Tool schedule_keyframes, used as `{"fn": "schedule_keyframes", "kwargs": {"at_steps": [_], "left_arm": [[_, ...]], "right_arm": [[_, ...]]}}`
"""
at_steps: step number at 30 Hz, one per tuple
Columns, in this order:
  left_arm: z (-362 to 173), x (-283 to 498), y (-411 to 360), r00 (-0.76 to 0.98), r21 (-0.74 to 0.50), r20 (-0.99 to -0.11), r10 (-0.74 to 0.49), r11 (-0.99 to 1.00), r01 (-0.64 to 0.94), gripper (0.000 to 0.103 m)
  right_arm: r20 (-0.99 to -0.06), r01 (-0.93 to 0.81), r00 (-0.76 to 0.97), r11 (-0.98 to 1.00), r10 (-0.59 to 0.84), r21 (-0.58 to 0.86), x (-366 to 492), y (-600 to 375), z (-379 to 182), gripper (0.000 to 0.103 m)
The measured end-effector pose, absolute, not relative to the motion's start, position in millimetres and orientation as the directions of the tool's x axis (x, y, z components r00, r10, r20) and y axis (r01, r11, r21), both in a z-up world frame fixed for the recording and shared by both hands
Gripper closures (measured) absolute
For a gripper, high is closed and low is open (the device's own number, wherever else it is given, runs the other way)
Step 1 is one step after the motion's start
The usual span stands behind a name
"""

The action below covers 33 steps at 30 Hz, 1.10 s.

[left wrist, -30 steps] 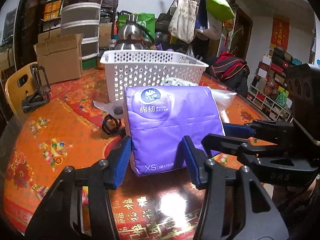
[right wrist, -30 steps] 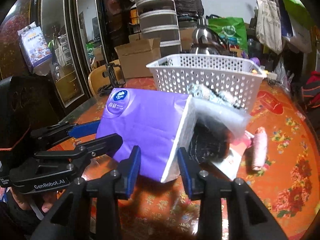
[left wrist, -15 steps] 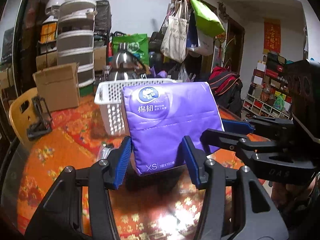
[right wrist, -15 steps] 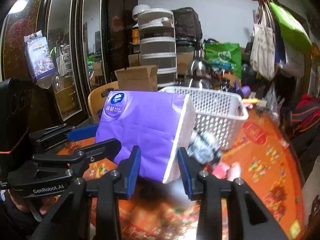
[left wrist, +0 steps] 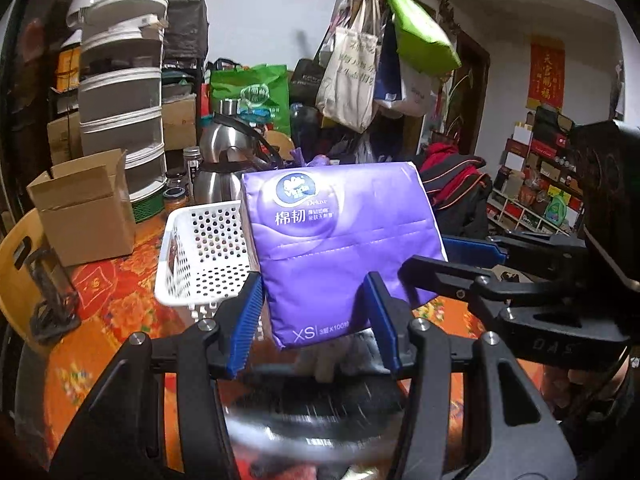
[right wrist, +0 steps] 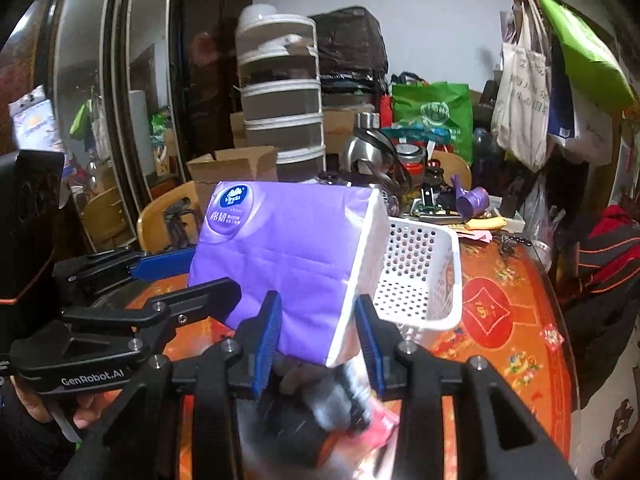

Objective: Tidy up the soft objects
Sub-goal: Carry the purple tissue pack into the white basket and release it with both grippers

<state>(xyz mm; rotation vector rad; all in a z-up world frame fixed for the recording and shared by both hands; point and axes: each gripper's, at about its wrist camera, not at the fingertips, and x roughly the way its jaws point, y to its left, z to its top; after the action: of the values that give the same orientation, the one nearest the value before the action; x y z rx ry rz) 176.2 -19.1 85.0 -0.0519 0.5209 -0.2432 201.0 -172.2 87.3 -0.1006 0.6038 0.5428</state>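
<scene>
A purple tissue pack [left wrist: 340,248] is held up in the air by both grippers, one at each end. My left gripper [left wrist: 314,320] is shut on its near end; the right gripper shows beside it [left wrist: 472,264]. In the right wrist view my right gripper [right wrist: 318,328] is shut on the pack's [right wrist: 288,256] white-edged end, and the left gripper [right wrist: 160,276] holds the other end. The white perforated basket [left wrist: 204,252] stands behind and below the pack, also seen in the right wrist view [right wrist: 420,280]. Blurred soft items [right wrist: 340,404] lie on the table under the pack.
The round table has an orange-red patterned cloth [right wrist: 504,320]. A cardboard box [left wrist: 84,208], steel kettle [left wrist: 228,160], stacked drawers [left wrist: 124,112] and hanging bags [left wrist: 360,72] crowd the back. A yellow chair [left wrist: 20,256] stands at left.
Both grippers have lifted the tissue pack off the table to above the height of the basket rim. The basket now sits lower in both views.
</scene>
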Motion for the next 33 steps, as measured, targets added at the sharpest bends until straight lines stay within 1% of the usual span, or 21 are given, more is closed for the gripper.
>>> {"fn": "schedule_keyframes", "kwargs": {"at_steps": [4, 11, 15, 22, 24, 27, 28, 29, 30, 31, 32, 33], "left_arm": [[89, 229, -17, 0.815, -0.122, -0.527, -0.242, 0.970, 0.209, 0.054], [78, 313, -1, 0.772, -0.147, -0.594, -0.226, 0.974, 0.172, 0.054], [56, 351, 10, 0.746, -0.175, -0.626, -0.227, 0.973, 0.149, 0.054], [8, 412, 24, 0.673, -0.236, -0.702, -0.233, 0.968, 0.089, 0.055], [-3, 422, 29, 0.660, -0.263, -0.711, -0.245, 0.962, 0.074, 0.055], [-12, 428, 36, 0.654, -0.294, -0.713, -0.253, 0.954, 0.048, 0.054], [-12, 429, 39, 0.656, -0.297, -0.712, -0.249, 0.954, 0.040, 0.053], [-12, 429, 41, 0.660, -0.288, -0.714, -0.234, 0.957, 0.028, 0.050], [-12, 427, 43, 0.663, -0.276, -0.715, -0.221, 0.961, 0.022, 0.045], [-12, 425, 44, 0.666, -0.267, -0.714, -0.215, 0.963, 0.025, 0.041], [-12, 421, 44, 0.665, -0.265, -0.715, -0.215, 0.964, 0.027, 0.041], [-12, 419, 44, 0.669, -0.259, -0.713, -0.210, 0.965, 0.027, 0.040]], "right_arm": [[-0.603, -0.506, 0.663, 0.859, 0.444, 0.076, 242, -167, 86, 0.066], [-0.647, -0.502, 0.623, 0.859, 0.439, 0.099, 303, -154, 68, 0.066], [-0.676, -0.501, 0.577, 0.852, 0.458, 0.150, 340, -148, 47, 0.066], [-0.729, -0.486, 0.522, 0.857, 0.443, 0.172, 382, -136, 10, 0.066], [-0.743, -0.480, 0.514, 0.862, 0.428, 0.165, 391, -135, 3, 0.066], [-0.758, -0.445, 0.540, 0.889, 0.365, 0.111, 395, -135, -2, 0.067], [-0.757, -0.433, 0.551, 0.896, 0.352, 0.101, 394, -138, -2, 0.066], [-0.755, -0.418, 0.557, 0.902, 0.346, 0.106, 395, -143, -2, 0.063], [-0.753, -0.408, 0.556, 0.905, 0.353, 0.124, 396, -147, -2, 0.059], [-0.751, -0.403, 0.554, 0.905, 0.360, 0.137, 396, -151, -2, 0.052], [-0.746, -0.399, 0.554, 0.905, 0.368, 0.151, 395, -156, -2, 0.048], [-0.742, -0.400, 0.557, 0.904, 0.373, 0.154, 393, -158, -1, 0.048]]}}
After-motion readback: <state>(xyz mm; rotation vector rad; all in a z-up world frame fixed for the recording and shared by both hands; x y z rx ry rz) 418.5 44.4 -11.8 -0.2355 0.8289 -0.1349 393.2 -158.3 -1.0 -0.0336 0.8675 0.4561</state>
